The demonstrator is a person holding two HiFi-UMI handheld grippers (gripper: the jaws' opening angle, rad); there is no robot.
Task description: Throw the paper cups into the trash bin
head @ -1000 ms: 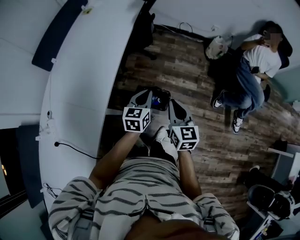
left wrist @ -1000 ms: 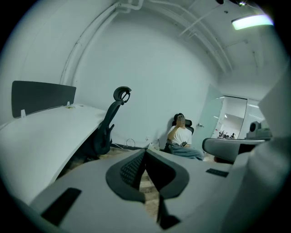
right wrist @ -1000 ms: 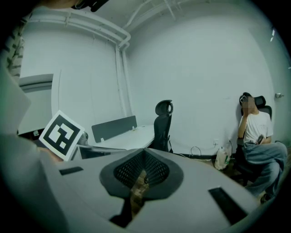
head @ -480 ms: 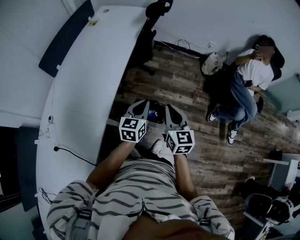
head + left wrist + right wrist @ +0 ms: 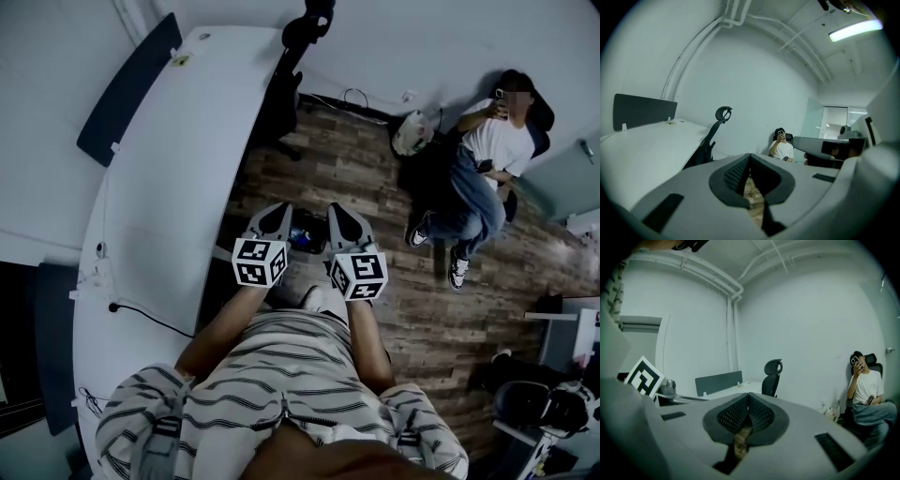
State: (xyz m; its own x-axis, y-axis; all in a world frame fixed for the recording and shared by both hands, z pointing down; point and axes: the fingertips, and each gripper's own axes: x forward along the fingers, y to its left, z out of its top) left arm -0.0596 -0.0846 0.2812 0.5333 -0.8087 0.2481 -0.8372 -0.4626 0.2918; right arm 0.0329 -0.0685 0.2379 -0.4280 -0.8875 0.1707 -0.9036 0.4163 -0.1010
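No paper cup shows in any view. My left gripper and right gripper are held side by side in front of my body, over the wooden floor beside the desk. Both are shut, with nothing between the jaws. In the left gripper view the left gripper has its pads closed together, with only floor showing below them. The right gripper looks the same in its own view. A dark object lies on the floor between the two grippers; I cannot tell what it is.
A long white desk with a dark divider panel runs along my left. A black office chair stands at its far end. A person sits against the wall, with a white bag beside them. Cables lie on the desk.
Both grippers stay shut and side by side, drifting slightly up and left in the head view. The view has shifted, so the chair and seated person sit further left.
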